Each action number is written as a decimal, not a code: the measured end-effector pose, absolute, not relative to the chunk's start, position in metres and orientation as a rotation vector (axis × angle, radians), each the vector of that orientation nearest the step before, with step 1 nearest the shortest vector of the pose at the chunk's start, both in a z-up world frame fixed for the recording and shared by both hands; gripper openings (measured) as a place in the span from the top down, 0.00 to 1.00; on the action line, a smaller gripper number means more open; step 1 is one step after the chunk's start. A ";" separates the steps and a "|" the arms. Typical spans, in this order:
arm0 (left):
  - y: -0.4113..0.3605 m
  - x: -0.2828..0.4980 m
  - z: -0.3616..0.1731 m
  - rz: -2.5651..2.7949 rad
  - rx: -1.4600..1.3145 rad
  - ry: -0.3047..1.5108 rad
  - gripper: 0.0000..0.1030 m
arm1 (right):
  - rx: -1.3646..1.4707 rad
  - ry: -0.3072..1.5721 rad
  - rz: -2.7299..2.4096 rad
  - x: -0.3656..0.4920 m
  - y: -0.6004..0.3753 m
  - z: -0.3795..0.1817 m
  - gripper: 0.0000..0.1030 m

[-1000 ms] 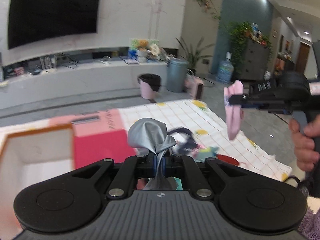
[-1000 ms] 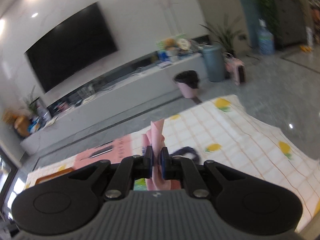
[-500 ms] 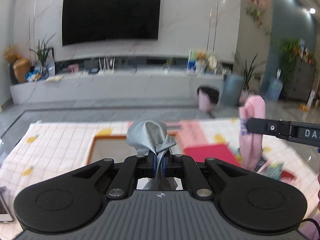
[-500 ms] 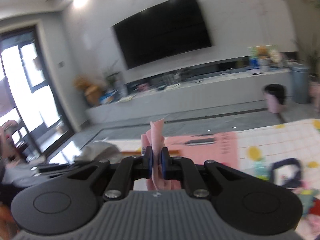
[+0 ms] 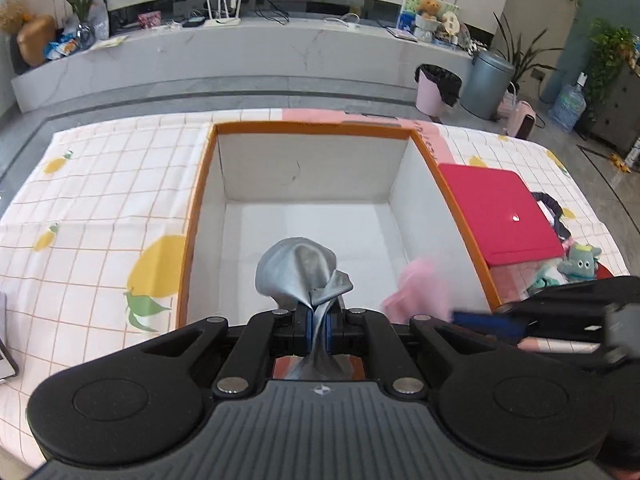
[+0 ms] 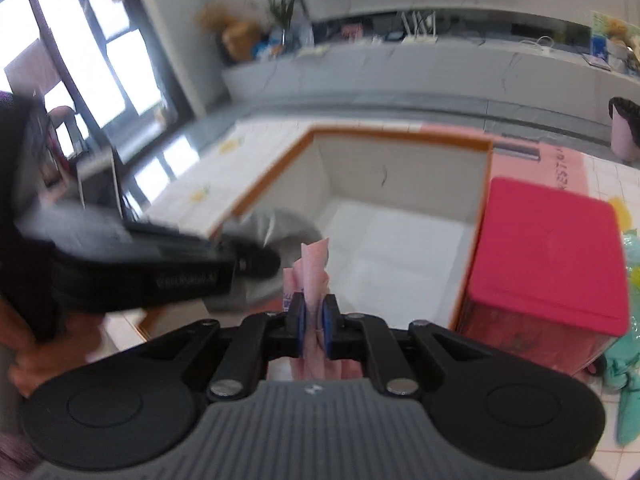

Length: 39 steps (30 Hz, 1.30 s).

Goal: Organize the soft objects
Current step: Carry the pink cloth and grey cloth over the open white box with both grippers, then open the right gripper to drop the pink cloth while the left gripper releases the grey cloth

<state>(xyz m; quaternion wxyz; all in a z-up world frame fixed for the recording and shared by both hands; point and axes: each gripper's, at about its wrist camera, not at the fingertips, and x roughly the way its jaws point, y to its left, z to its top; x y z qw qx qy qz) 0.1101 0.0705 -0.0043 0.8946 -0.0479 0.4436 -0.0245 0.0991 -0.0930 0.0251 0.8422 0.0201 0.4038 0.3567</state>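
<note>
The left gripper [image 5: 319,330] is clamped on a crumpled grey cloth [image 5: 298,270], and the right gripper [image 6: 313,330] pinches a folded pink fabric piece [image 6: 312,266]; both hang over the near end of the open orange-rimmed white box [image 5: 314,168]. This looks like the drop-off step: next, lower slightly and release both inside.

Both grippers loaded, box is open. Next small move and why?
Probably lower both a little and open the jaws. The left gripper is clamped on the grey cloth, the right gripper on the pink cloth; both sit over the near edge of the orange-rimmed box, whose white floor looks bare.
</note>
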 end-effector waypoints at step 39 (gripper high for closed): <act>0.054 0.108 -0.033 -0.047 0.153 0.997 0.35 | -0.368 0.878 0.705 0.072 -0.067 0.014 0.37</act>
